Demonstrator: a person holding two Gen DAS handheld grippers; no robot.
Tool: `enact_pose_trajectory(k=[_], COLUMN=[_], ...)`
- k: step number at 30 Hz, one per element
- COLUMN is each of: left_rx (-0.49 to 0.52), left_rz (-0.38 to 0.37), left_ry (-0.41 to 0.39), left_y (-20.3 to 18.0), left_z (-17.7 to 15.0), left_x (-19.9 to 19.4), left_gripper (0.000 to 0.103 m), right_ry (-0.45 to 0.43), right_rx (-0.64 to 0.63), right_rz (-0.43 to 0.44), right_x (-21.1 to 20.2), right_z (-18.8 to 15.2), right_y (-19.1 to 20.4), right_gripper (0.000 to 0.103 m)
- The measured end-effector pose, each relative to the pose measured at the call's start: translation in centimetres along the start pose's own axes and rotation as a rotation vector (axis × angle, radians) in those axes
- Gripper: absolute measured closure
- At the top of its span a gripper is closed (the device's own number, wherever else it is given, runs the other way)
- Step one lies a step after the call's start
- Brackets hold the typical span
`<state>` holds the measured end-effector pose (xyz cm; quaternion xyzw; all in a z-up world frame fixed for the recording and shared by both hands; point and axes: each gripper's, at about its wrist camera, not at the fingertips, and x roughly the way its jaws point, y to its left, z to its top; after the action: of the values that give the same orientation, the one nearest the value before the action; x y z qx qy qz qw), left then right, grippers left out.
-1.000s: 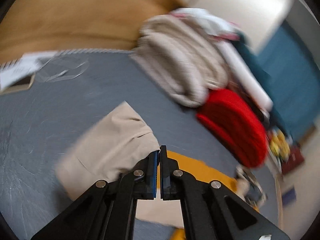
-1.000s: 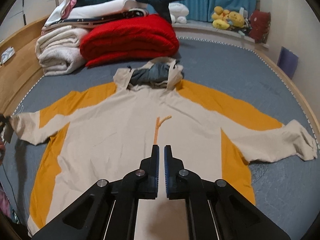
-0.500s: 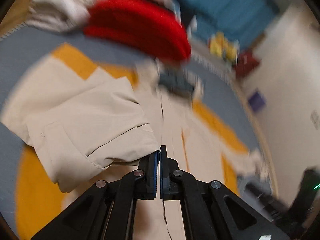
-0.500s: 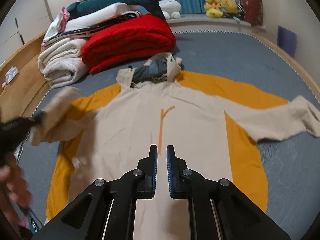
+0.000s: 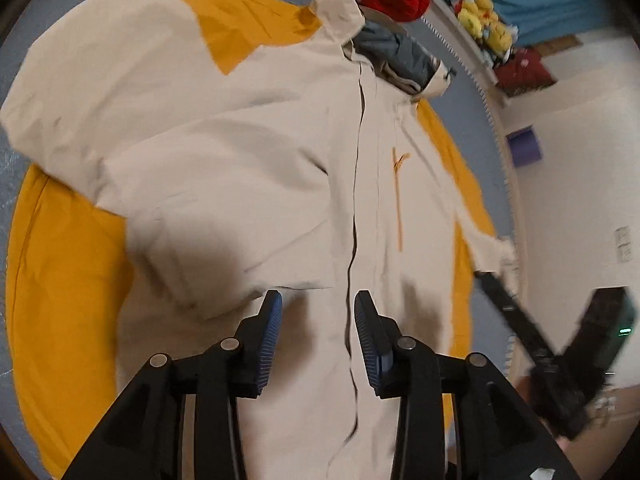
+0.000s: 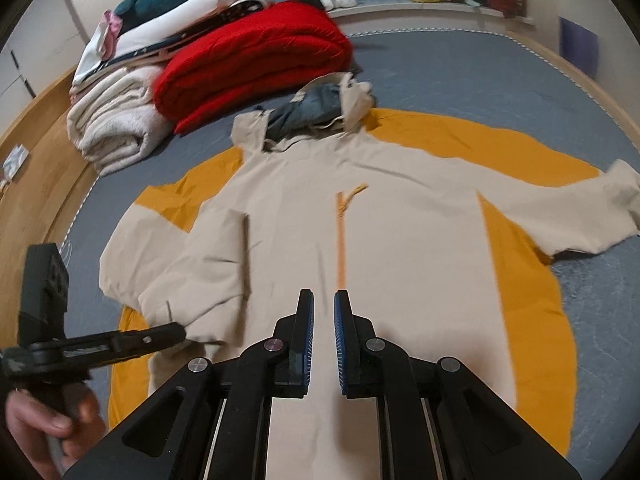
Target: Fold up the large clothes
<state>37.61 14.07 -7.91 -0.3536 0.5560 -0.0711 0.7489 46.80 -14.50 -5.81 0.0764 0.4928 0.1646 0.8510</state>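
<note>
left gripper (image 5: 318,320): jaws were opening, nothing between them, cuff let go
right gripper (image 6: 324,336): slightly parted, empty
jacket (image 6: 400,240): flat, frame centre
left sleeve (image 6: 192,264): folded across chest
right sleeve (image 6: 592,216): unfolded, right edge

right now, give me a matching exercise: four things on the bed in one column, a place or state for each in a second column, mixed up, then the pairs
Things
1. red blanket
2. left sleeve
3. right sleeve
4. left tongs

States
a. spread out sideways on the grey cover
b. folded in across the jacket's chest
c. folded, beyond the hood
d. opening, nothing between the pads

Pairs: 1-c, 2-b, 3-a, 4-d
</note>
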Motion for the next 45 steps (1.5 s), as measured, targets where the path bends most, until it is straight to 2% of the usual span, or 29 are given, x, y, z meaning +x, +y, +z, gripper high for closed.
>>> enact_pose_trajectory(k=[1,4,5,10,13,15,16,17,18,20,21,24,29,33,36,37,38,39,40,43,45], left_rx=[-0.009,-0.082,-0.113,-0.256,-0.258,-0.259,-0.253,-0.231,-0.199,-0.127,-0.102,-0.045,0.036,0.127,0.153,0.149,0.141,0.129,0.119,0.09,0.049], left_rz=[-0.006,0.032,0.044,0.121,0.11,0.059,0.043,0.04,0.04,0.016,-0.008,-0.146,-0.292,-0.339,-0.333,-0.333,-0.338,-0.351,-0.361,-0.32,-0.24], left_ry=[-0.016,-0.14,-0.149,-0.08,-0.047,-0.021,-0.016,-0.018,-0.028,-0.056,-0.068,-0.095,-0.09,-0.055,-0.036,-0.041,-0.051,-0.068,-0.091,-0.194,-0.267], left_y=[0.1,2.7,3.7,7.5,7.5,7.2,6.9,6.5,5.9,4.7,4.3,2.2,-0.9,-3.9,-4.5,-4.4,-4.2,-3.9,-3.4,-1.8,-0.2], left_z=[0.3,1.9,2.3,2.5,2.5,2.5,2.5,2.6,2.7,3.1,3.3,3.5,3.2,2.7,2.6,2.8,3.1,3.5,3.8,4.8,5.7], left_x=[-0.1,-2.5,-2.6,-0.7,0.2,0.7,0.8,0.7,0.6,0.0,-0.3,-0.8,-1.1,-0.4,-0.2,-0.3,-0.7,-1.2,-1.9,-4.4,-5.7], left_gripper=[0.069,0.069,0.069,0.069,0.069,0.074,0.078,0.098,0.103,0.103,0.103,0.103,0.103,0.103,0.103,0.103,0.103,0.103,0.103,0.103,0.103], right_ry=[0.003,0.01,0.012,0.01,0.008,0.004,0.001,-0.002,-0.007,-0.015,-0.014,0.0,0.0,0.002,-0.024,-0.033,-0.044,-0.06,-0.07,-0.113,-0.136], right_rx=[-0.012,-0.043,-0.053,-0.167,-0.249,-0.288,-0.315,-0.335,-0.362,-0.412,-0.442,-0.505,-0.567,-0.569,-0.582,-0.58,-0.564,-0.533,-0.485,-0.333,-0.226], right_rz=[0.004,0.024,0.03,0.083,0.116,0.138,0.152,0.16,0.168,0.18,0.186,0.198,0.171,0.162,0.116,0.084,0.071,0.067,0.063,0.065,0.062], right_x=[0.4,1.3,1.5,2.4,2.7,2.6,2.7,2.6,2.7,2.8,2.9,3.1,3.4,3.9,4.2,4.3,4.3,4.2,4.0,3.0,2.4], right_z=[0.0,-0.1,-0.2,-1.0,-1.6,-1.9,-2.1,-2.3,-2.6,-3.1,-3.5,-4.6,-5.7,-6.0,-6.0,-5.9,-5.7,-5.3,-4.7,-2.4,-0.9], right_y=[0.5,2.0,2.4,5.5,7.3,8.0,8.6,9.0,9.5,10.3,10.9,12.1,13.1,13.4,13.5,13.4,13.1,12.5,11.7,8.7,6.0], right_gripper=[0.091,0.091,0.091,0.091,0.09,0.087,0.082,0.074,0.069,0.055,0.054,0.053,0.052,0.052,0.052,0.054,0.071,0.082,0.086,0.09,0.091])
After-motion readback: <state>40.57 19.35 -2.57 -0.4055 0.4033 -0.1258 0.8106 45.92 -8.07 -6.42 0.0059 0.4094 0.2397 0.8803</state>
